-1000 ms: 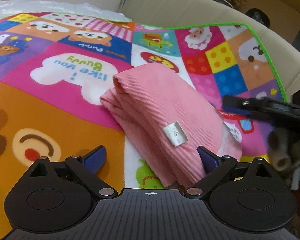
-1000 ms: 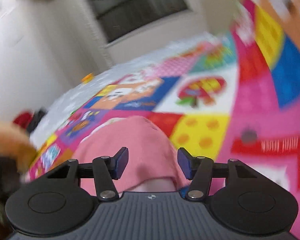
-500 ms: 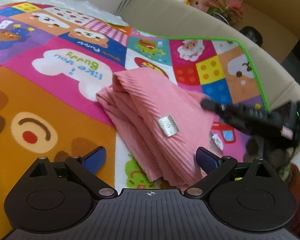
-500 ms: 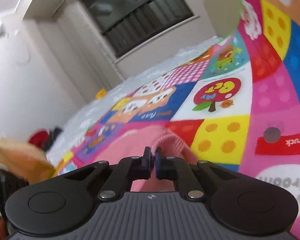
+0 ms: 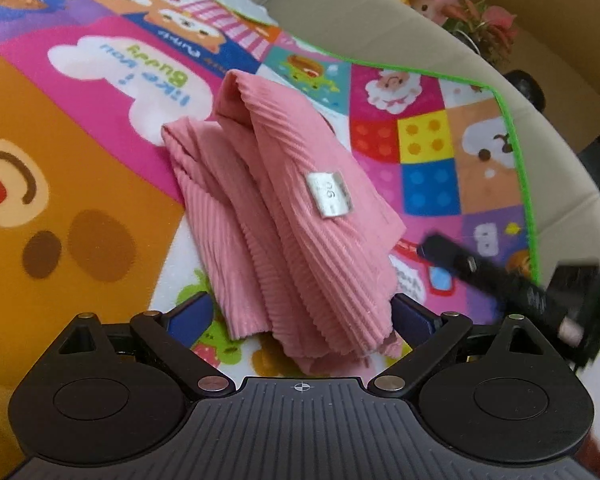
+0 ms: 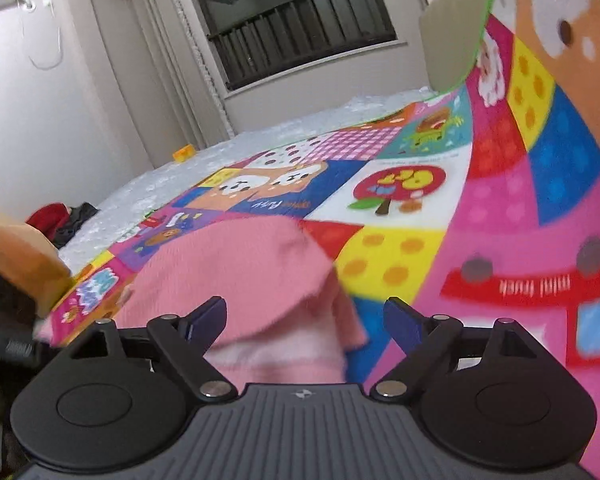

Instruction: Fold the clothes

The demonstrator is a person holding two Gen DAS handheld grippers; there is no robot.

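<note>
Near mat's (image 5: 516,148) green-trimmed corner: pink ribbed garment (image 5: 284,216) lies folded, tag up. Left gripper (image 5: 300,316) fingers spread, straddling near hem; right gripper (image 6: 304,316) fingers spread beside cloth. Judgement: pinch all layers squarely, fold evenly.

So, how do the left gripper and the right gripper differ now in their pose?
The left gripper lies low with the pink garment between its fingers; the right gripper sits at the garment's corner. The right one looks blurred, the left one sharp. Both stand open, gripping nothing.
</note>
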